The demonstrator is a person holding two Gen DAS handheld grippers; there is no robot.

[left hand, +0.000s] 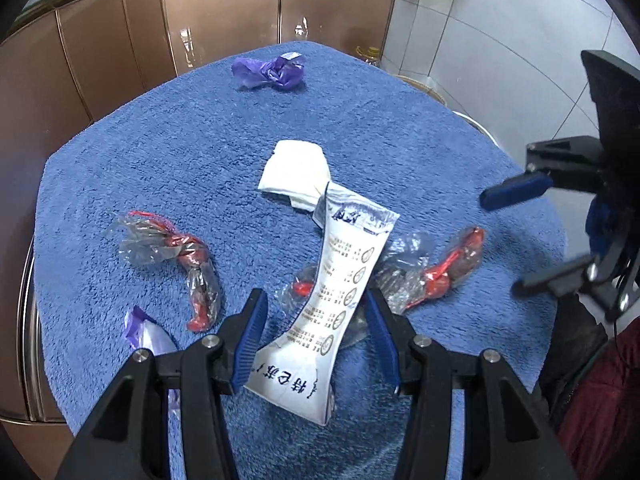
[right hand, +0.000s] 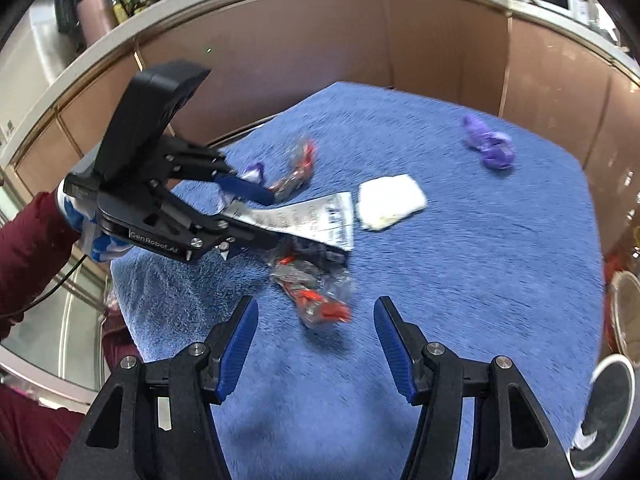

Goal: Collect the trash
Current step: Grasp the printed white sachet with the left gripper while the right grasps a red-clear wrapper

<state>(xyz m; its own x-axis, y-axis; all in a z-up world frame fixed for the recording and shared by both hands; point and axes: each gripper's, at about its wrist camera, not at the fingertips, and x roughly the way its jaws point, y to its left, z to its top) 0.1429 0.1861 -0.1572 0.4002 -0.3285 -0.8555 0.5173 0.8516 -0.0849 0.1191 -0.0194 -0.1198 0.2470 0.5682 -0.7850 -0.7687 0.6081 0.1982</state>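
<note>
A piece of trash is being approached for pickup, judging by how both claws are lowered over the littered blue towel [left hand: 168, 152] that covers the surface. The left claw [left hand: 318, 332] is seen part open around a long white printed wrapper [left hand: 344, 280]; the wrapper stands between the blue pads, but whether it is pressed by them cannot be told, since gaps show on both sides. The right claw [right hand: 316, 344] is seen open and empty, its jaws parted well wider than the crumpled clear-and-red wrapper [right hand: 316, 300] lying just ahead of them. For the next move, a closing of the left claw on the white printed wrapper is probably called for, with the right claw brought down over the clear-and-red wrapper before it is shut. Taking the white printed wrapper as the landmark: a folded white tissue [left hand: 296, 174] touches its far end, a second clear-and-red wrapper [left hand: 176, 256] lies to its left in the left wrist view, a crumpled purple wrapper [left hand: 268, 72] sits well beyond it near the far edge, and another purple scrap [left hand: 148, 334] lies beside the left claw. The white printed wrapper looks thin, flat, creased and lightly curled, with rows of round symbols printed along it
</note>
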